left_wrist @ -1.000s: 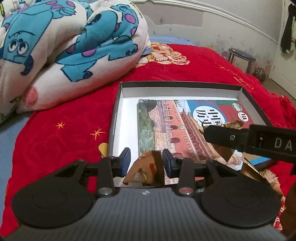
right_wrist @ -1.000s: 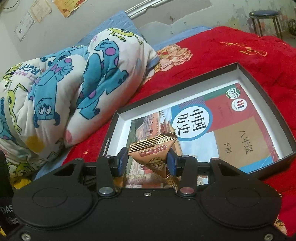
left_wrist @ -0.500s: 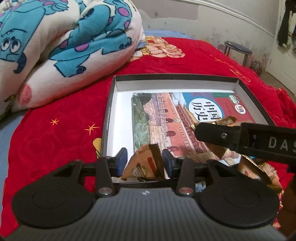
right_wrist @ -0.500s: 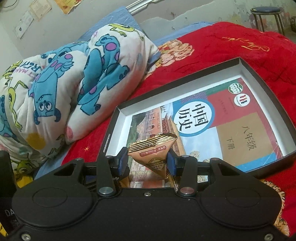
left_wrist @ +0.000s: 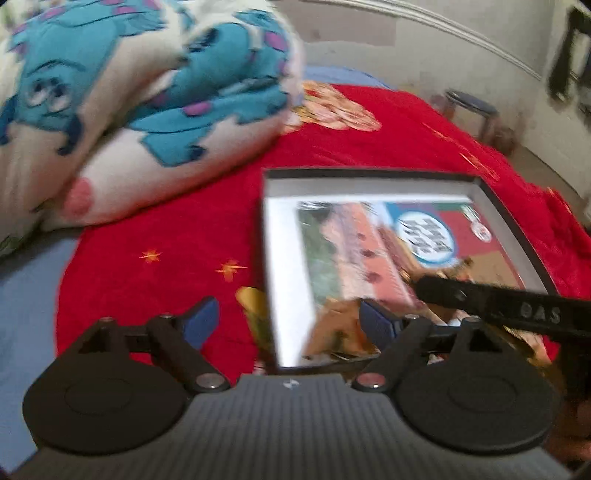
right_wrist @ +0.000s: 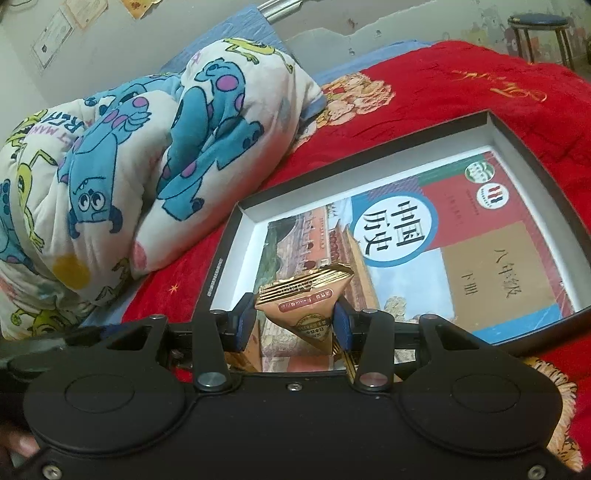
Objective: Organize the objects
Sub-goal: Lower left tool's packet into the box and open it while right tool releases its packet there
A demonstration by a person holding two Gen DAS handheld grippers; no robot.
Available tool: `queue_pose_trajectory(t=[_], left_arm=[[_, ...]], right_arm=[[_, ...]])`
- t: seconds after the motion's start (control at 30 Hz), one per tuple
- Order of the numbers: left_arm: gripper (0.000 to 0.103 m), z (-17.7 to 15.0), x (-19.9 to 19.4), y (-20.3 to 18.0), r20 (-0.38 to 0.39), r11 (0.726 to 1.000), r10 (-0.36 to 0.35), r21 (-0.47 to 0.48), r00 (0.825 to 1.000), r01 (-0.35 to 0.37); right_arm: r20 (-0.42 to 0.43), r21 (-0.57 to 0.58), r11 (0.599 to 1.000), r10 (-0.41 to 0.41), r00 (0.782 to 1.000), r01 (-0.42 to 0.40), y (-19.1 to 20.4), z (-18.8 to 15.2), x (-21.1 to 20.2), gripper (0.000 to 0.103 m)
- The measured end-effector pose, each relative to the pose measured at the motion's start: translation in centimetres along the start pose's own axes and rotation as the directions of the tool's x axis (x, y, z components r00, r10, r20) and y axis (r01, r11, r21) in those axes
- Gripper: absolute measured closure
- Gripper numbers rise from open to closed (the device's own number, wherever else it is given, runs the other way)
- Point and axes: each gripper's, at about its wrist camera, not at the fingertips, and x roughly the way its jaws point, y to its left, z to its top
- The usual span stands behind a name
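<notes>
Right up close in the right wrist view, the right gripper (right_wrist: pixel 294 326) is pinching a gold triangular snack packet (right_wrist: pixel 308 304) between its blue pads, point down, over the near end of the box. In the blurry left wrist view, the left gripper (left_wrist: pixel 286 319) has its jaws opening wide with nothing pressed between the pads; a second gold packet (left_wrist: pixel 334 338) lies in the near corner of the box, just beside the right-hand pad. Behind both, the shallow black box (right_wrist: pixel 402 147) sits on the red bedspread (right_wrist: pixel 461 92) with a history textbook (right_wrist: pixel 436 251) flat inside it. Further back there's a rolled-up cartoon monster blanket (right_wrist: pixel 129 177) to the left, and a little stool (right_wrist: pixel 537 27) way off by the wall.
</notes>
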Motion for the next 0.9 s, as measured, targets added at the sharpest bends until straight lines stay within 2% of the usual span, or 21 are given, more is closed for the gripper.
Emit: queue_pose_trajectory(t=[0.1,0.27,0.37,0.47,0.53,0.6,0.7,0.83,0.9], left_arm=[[0.013,0.1,0.1,1.2,-0.003,0.997,0.016,-0.076,1.0,-0.016],[0.013,0.0,0.2,0.9,0.006,0.996,0.055,-0.067,0.998,-0.054],[0.013,0.0,-0.3,0.6,0.054,0.993,0.091,-0.078,0.994,-0.087],[0.013,-0.1,-1.3,0.4,0.142,0.977,0.208,-0.079,0.968,-0.198],[0.013,0.0,-1.8,0.6,0.183,0.968,0.245,-0.095,0.952,-0.231],[0.013,-0.2,-2.5,1.2,0.205,0.961,0.263,-0.146,0.943,-0.236],[0.013,-0.5,-3.4,2.0,0.227,0.951,0.275,-0.206,0.934,-0.23],[0.012,-0.8,-4.3,2.4,0.25,0.948,0.272,-0.235,0.929,-0.214],[0.012,-1.0,-4.7,2.3,0.264,0.949,0.266,-0.243,0.927,-0.203]], right_arm=[[-0.006,-0.011,1.0,-0.011,1.0,0.011,0.1,-0.2,0.2,0.061],[-0.015,-0.027,0.999,-0.022,1.0,0.021,0.4,-0.5,0.6,0.06],[-0.024,-0.043,0.999,-0.03,0.999,0.029,0.6,-0.7,1.0,0.06],[-0.019,-0.085,0.995,-0.054,0.998,0.052,1.1,-1.1,1.1,0.059],[-0.012,-0.077,0.995,-0.064,0.998,0.063,1.3,-1.2,1.0,0.057],[-0.009,-0.059,0.997,-0.056,0.998,0.056,1.2,-1.1,0.7,0.055],[0.028,-0.051,0.998,-0.044,0.999,0.046,1.3,-0.8,-0.2,0.044],[0.074,-0.037,0.999,-0.023,0.997,0.025,1.7,-0.3,-1.7,0.034],[0.1,-0.022,1.0,-0.008,0.995,0.01,1.9,-0.1,-3.0,0.033]])
